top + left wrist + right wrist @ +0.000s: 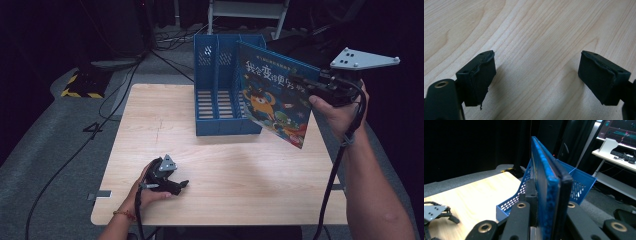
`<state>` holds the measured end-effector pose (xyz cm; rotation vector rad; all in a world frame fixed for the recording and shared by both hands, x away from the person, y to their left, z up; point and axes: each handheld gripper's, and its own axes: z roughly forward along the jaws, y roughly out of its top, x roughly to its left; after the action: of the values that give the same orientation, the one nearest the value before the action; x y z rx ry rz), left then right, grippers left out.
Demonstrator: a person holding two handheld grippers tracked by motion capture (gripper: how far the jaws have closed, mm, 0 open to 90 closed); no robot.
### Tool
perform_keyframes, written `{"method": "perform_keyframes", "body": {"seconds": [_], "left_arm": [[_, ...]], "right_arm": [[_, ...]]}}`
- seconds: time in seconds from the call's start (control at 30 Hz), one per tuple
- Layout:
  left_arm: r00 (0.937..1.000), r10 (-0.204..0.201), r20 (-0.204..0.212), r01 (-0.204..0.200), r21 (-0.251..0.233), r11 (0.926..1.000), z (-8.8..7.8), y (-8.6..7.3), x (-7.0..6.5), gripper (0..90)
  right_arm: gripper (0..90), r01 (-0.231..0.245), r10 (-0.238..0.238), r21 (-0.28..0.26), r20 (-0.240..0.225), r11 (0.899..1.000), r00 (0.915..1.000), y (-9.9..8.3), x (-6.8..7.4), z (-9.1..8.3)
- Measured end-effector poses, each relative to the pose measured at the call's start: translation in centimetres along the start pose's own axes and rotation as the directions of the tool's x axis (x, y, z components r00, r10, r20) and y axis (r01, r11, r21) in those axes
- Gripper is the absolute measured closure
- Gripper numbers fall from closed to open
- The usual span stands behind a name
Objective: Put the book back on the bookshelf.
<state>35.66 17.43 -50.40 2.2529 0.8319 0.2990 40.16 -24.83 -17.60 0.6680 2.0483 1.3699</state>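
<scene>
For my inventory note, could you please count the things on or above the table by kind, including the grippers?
Picture book, held above the table: 1
Blue file rack: 1
Grippers, left gripper and right gripper: 2
Total: 4

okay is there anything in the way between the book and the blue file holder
Nothing visible. The right hand-held gripper holds the book upright in the air just right of the blue file holder, whose slots look unoccupied.

Book [274, 97] hides file rack's [220, 65] right side, title unreadable
</scene>
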Motion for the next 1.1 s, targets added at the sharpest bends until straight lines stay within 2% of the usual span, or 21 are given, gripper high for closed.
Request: {"method": "perform_keyframes", "body": {"seconds": [0.13, 0.23, 0.4, 0.57, 0.73, 0.97, 1.1], "left_arm": [[1.0, -0.001, 0.0, 0.001, 0.0, 1.0, 0.0, 0.0, 0.0, 15.4], [1.0, 0.0, 0.003, 0.0, 0.0, 1.0, 0.0, 0.0, 0.0, 15.4], [1.0, 0.002, 0.003, -0.002, 0.0, 1.0, 0.0, 0.0, 0.0, 15.4], [1.0, 0.006, 0.005, -0.006, 0.0, 1.0, -0.1, -0.1, 0.0, 15.4], [0.9999, 0.009, 0.006, -0.009, 0.0, 1.0, -0.1, -0.1, 0.0, 15.4], [0.9999, 0.009, 0.01, -0.009, 0.0, 1.0, -0.1, -0.1, 0.0, 15.4], [0.9999, 0.011, 0.011, -0.011, 0.001, 0.9999, -0.1, -0.1, -0.1, 15.4]], "right_arm": [[83.2, 0.01, -0.009, -0.01, 0.029, 1.0, 0.9995, 0.9, -0.3, 0.3], [83.2, -0.003, 0.004, -0.018, 0.048, 1.0, 0.9989, 1.3, -0.9, 0.8], [83.2, -0.006, 0.007, -0.009, 0.094, 1.0, 0.9956, 1.7, -1.9, 2.4], [83.2, -0.027, 0.027, -0.001, 0.12, 1.0, 0.9924, 1.3, -3.0, 4.3], [83.2, -0.068, 0.069, -0.013, 0.143, 0.998, 0.9873, 0.5, -3.8, 6.6], [83.2, -0.09, 0.093, -0.026, 0.165, 0.996, 0.9819, 0.3, -4.3, 8.5], [83.2, -0.125, 0.13, -0.04, 0.169, 0.991, 0.977, 0.0, -4.9, 9.7]]}}
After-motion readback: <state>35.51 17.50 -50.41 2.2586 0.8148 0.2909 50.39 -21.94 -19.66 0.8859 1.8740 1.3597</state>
